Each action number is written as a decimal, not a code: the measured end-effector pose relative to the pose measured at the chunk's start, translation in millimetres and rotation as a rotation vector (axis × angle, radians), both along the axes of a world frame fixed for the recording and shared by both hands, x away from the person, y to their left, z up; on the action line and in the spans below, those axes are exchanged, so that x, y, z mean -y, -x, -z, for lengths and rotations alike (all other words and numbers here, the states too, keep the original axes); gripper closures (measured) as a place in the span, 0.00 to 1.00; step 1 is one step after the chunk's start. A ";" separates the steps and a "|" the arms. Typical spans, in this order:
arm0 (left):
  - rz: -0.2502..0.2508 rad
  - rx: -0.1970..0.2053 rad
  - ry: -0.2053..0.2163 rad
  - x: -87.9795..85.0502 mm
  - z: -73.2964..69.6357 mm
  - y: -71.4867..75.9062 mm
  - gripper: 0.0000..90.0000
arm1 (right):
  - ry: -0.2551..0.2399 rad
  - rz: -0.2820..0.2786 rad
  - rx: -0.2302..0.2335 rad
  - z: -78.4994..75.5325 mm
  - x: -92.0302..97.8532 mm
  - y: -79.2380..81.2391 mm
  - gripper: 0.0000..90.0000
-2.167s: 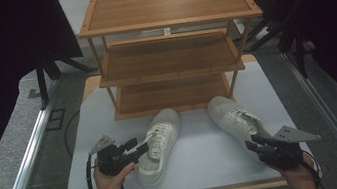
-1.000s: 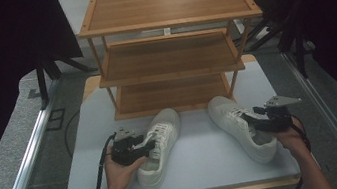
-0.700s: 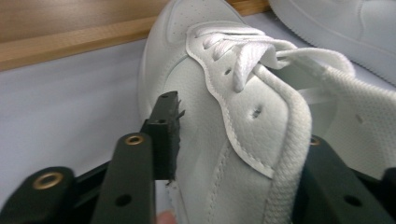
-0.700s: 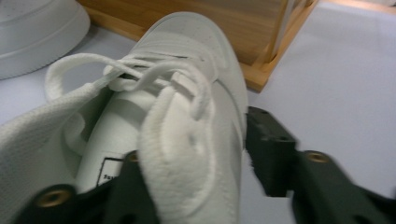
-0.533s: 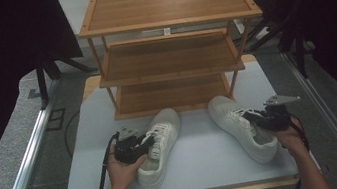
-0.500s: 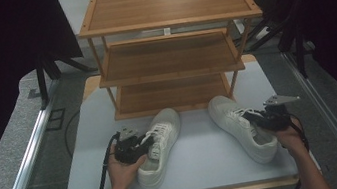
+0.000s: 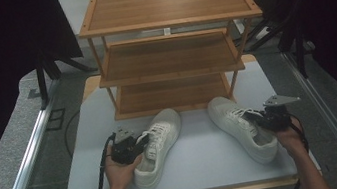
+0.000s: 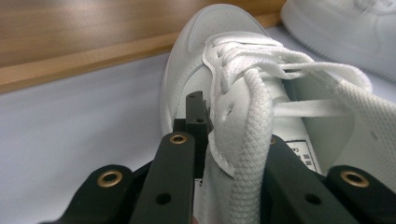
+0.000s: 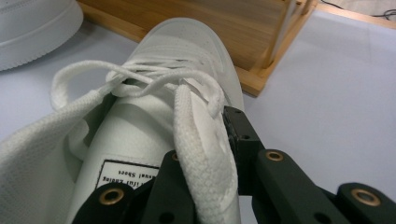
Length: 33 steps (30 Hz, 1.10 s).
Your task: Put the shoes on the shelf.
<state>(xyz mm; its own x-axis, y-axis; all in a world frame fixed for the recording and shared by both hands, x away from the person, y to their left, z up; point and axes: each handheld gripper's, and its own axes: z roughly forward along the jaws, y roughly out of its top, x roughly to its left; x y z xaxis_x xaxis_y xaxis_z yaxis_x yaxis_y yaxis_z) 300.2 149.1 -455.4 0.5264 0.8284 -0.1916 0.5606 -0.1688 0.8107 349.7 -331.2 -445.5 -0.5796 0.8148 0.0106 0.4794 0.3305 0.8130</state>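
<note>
The left gripper (image 7: 136, 144) has just been closing; its jaws pinch the side wall of the left white lace-up sneaker (image 7: 158, 144) on the pale tabletop (image 7: 207, 162). The right gripper (image 7: 256, 119) likewise clamps the right white sneaker (image 7: 239, 127), before the wooden three-tier shoe rack (image 7: 170, 49).

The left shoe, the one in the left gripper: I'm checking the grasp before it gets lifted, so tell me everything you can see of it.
The left shoe is a white low-top sneaker, leather-like with a perforated toe, flat white laces and a mesh-lined collar; a printed label sits inside. It lies sole-down on the pale table, toe toward the wooden rack, apart from the other shoe. The left gripper, whose jaws have just been closing, pinches its side wall at the collar.
</note>
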 end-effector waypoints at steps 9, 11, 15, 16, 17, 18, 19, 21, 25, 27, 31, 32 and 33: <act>0.031 0.056 0.192 -28.5 -26.5 11.6 0.92 | -0.133 -0.028 0.014 -17.0 0.5 13.6 0.91; 0.036 0.068 0.234 -33.2 -34.2 15.4 0.92 | -0.178 -0.018 0.009 -24.3 1.0 17.3 0.91; 0.057 0.079 0.295 -39.8 -47.5 23.0 0.92 | -0.297 0.001 0.014 -46.5 2.8 27.7 0.91; 0.062 0.088 0.311 -41.7 -54.2 26.4 0.92 | -0.315 -0.002 0.018 -51.1 2.6 29.7 0.91; 0.064 0.094 0.316 -42.6 -57.7 27.6 0.92 | -0.332 -0.006 0.024 -55.6 1.9 31.9 0.91; 0.065 0.100 0.324 -43.7 -60.9 28.4 0.92 | -0.345 -0.012 0.032 -60.2 1.1 34.0 0.91; 0.065 0.100 0.324 -43.7 -60.9 28.4 0.92 | -0.356 -0.018 0.041 -64.7 -0.1 36.1 0.91; 0.064 0.108 0.352 -45.8 -66.8 29.1 0.92 | -0.378 -0.027 0.063 -73.9 -2.7 40.8 0.91; 0.064 0.127 0.413 -50.5 -76.1 32.0 0.92 | -0.412 -0.036 0.095 -86.1 -6.3 46.9 0.91; 0.059 0.147 0.442 -52.8 -82.6 33.4 0.92 | -0.444 -0.051 0.111 -96.2 -10.0 51.2 0.91; 0.057 0.156 0.471 -55.3 -90.6 32.6 0.92 | -0.468 -0.056 0.147 -106.4 -15.6 54.9 0.91; 0.055 0.159 0.472 -55.5 -92.7 32.3 0.92 | -0.481 -0.055 0.155 -108.5 -16.9 55.1 0.91; 0.055 0.162 0.474 -55.5 -94.7 31.9 0.92 | -0.491 -0.057 0.156 -110.8 -17.7 55.2 0.91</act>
